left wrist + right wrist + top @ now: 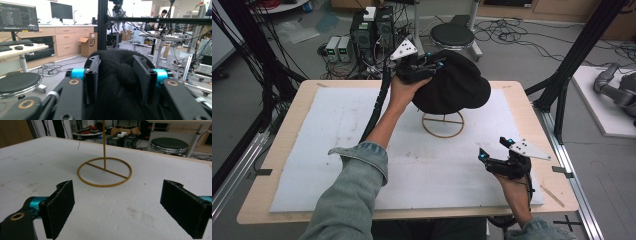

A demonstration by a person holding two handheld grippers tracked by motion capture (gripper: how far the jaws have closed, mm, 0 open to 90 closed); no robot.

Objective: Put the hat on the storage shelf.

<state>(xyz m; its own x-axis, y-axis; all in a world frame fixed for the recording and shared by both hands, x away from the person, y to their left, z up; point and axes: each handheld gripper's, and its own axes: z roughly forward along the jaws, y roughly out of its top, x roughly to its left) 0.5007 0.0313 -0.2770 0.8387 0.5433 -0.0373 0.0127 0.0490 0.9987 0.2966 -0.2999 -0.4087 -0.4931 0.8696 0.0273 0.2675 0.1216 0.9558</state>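
A black hat (454,85) hangs over a thin gold wire stand, whose ring base (442,125) rests on the white mat. My left gripper (424,66) is raised at the hat's left side, shut on its fabric. In the left gripper view the black cloth (117,82) bunches between both pads. My right gripper (493,148) sits low at the front right of the mat, open and holding nothing. The right gripper view looks past its wide-apart jaws at the ring base (104,172) and upright rod (104,143).
The white mat (337,150) covers a wooden table (272,170). Behind the table stand a round stool (452,35) and electronics boxes with cables (372,35). Black frame posts (582,50) rise at both sides.
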